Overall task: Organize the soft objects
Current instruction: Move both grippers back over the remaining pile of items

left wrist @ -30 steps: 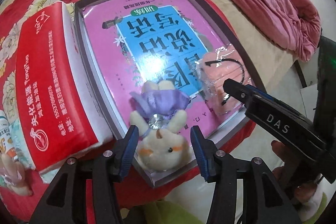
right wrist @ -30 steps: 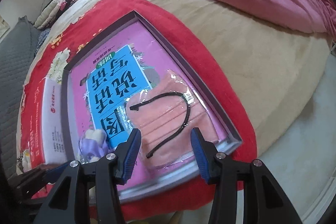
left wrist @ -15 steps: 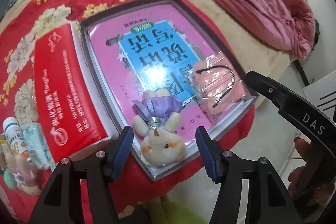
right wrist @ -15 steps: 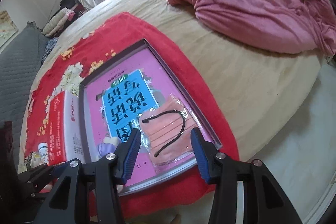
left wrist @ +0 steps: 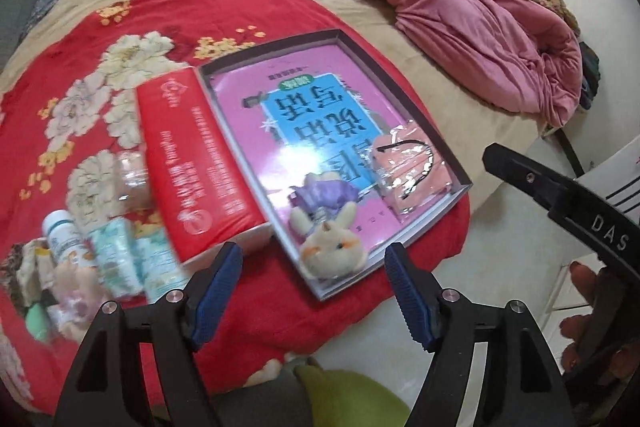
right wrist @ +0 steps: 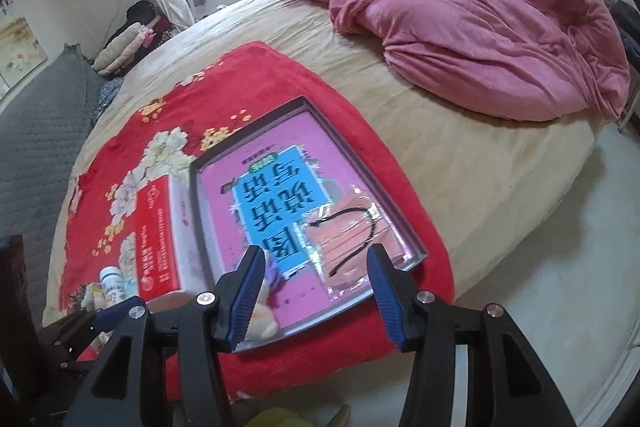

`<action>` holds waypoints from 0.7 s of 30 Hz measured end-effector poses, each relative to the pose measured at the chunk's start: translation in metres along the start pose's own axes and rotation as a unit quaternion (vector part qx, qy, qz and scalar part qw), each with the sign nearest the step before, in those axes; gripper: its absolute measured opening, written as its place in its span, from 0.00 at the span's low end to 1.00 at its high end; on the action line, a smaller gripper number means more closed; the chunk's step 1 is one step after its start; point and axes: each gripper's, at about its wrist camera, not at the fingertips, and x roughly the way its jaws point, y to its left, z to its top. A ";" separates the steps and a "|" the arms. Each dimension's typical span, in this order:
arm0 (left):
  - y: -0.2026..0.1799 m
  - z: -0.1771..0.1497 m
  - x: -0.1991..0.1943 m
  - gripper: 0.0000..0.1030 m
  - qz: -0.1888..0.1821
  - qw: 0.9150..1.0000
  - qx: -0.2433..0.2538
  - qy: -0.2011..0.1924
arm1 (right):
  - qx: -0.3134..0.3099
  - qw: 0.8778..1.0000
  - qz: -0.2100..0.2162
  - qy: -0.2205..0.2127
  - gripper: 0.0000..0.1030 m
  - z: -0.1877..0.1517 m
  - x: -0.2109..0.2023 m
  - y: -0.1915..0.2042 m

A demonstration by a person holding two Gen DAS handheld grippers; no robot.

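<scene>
The toy bunny (left wrist: 334, 247) and the pink mask (left wrist: 412, 173) lie inside the box (left wrist: 460, 183), maybe to keep soft things together, while the left gripper (left wrist: 312, 287) and right gripper (right wrist: 316, 287) hang spread wide and empty near the box.

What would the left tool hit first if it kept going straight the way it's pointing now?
Probably the plush bunny, lying in the near corner of the shallow box. It sits between the open left tool's fingers in its own view, though depth is hard to judge.
</scene>
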 end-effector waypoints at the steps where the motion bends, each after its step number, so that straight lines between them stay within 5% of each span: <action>1: 0.004 -0.002 -0.004 0.73 0.002 1.000 -0.002 0.000 | 0.000 1.000 0.001 0.000 0.51 0.000 -0.002 0.003; 21: 0.094 -0.040 -0.082 0.73 0.029 0.996 -0.062 -0.050 | -0.092 0.995 0.011 -0.031 0.51 -0.021 -0.046 0.102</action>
